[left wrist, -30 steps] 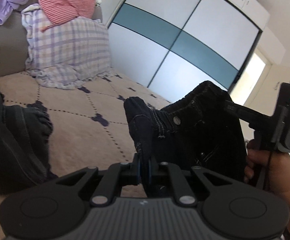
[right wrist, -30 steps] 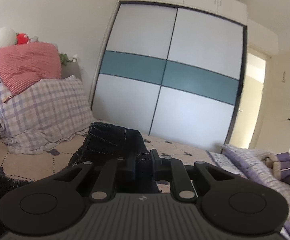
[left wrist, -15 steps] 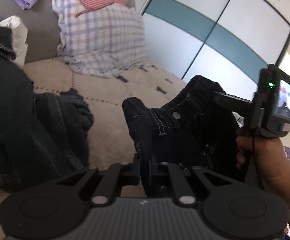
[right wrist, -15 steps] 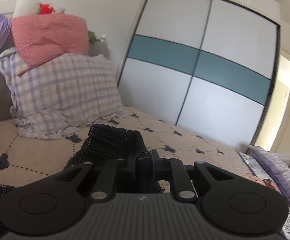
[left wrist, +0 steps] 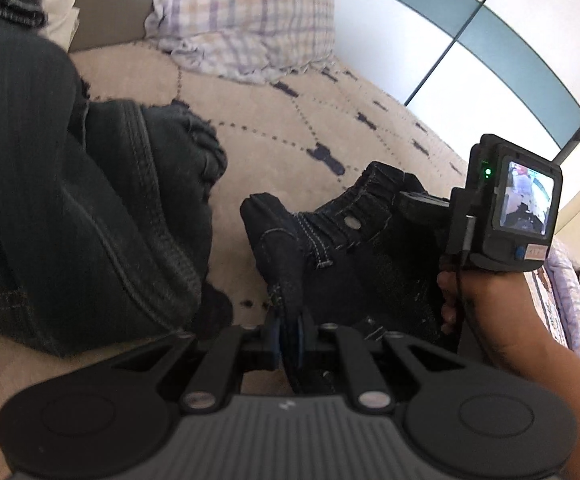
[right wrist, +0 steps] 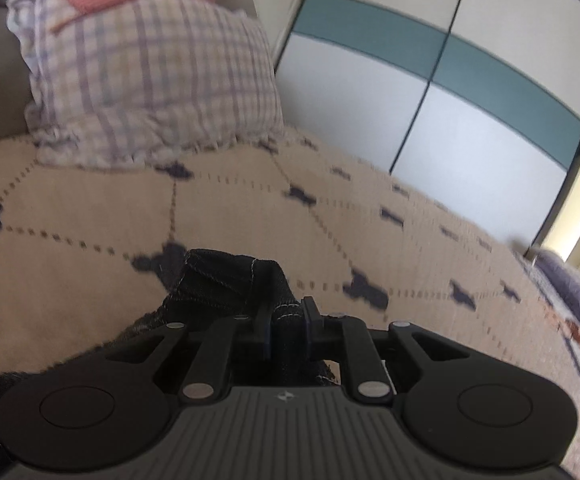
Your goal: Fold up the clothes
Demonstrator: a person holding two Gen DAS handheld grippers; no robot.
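Dark jeans (left wrist: pixel 330 240) are held above the bed (left wrist: pixel 249 120), waistband pinched between the left gripper (left wrist: pixel 287 336) fingers and the right gripper (right wrist: pixel 285 332) fingers. Denim judged heavy, limp; waistband corners are best gripped.

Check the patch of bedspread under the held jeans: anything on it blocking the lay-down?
Nothing visible. Both hand-held grippers, left and right, are shut on the dark jeans. Bare bedspread lies beneath them; another dark garment is heaped to the left, apart.

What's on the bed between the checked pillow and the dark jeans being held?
Only bare beige bedspread with dark motifs lies between the checked pillow and the jeans, clearest in the right wrist view.
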